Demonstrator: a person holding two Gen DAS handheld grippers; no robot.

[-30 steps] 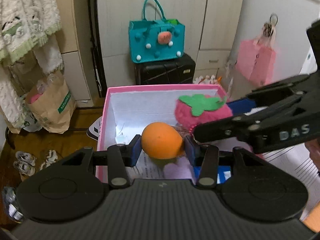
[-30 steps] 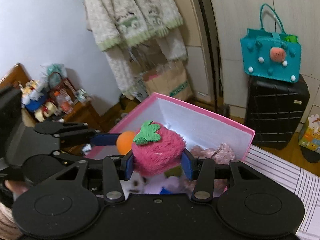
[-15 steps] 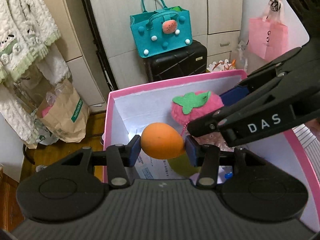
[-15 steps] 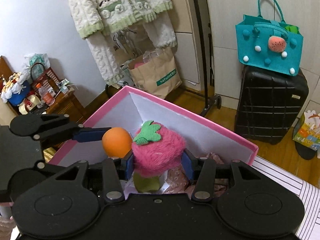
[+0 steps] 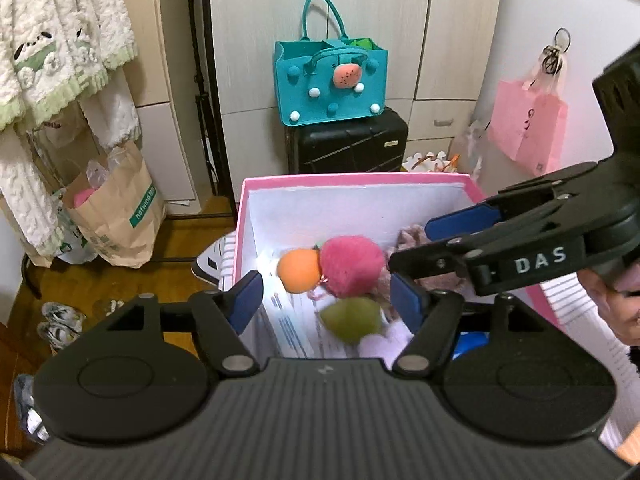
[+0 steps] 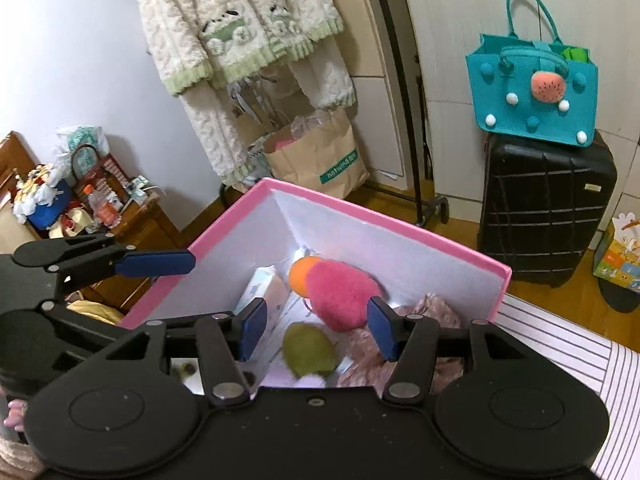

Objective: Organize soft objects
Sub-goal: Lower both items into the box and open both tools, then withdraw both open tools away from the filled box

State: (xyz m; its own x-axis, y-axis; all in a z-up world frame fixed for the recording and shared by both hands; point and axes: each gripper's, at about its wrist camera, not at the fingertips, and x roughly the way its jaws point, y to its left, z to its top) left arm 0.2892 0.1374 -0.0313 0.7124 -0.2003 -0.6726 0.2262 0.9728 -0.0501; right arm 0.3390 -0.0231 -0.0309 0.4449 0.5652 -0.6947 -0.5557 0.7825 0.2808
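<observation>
Orange plush ball [image 5: 298, 271] and pink plush strawberry [image 5: 352, 266] touching inside pink box [image 5: 356, 179], left tool [image 5: 326, 300] and right tool [image 6: 316, 328] both released, jaws opening, nothing gripped

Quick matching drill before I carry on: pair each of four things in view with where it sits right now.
Things:
1. orange ball
2. green toy
3. teal bag
4. paper bag

Places:
A. on the black suitcase
B. on the floor under the hanging clothes
C. in the pink box, touching the pink plush
D. in the pink box, nearest the cameras

Pairs: 1-C, 2-D, 3-A, 4-B
</observation>
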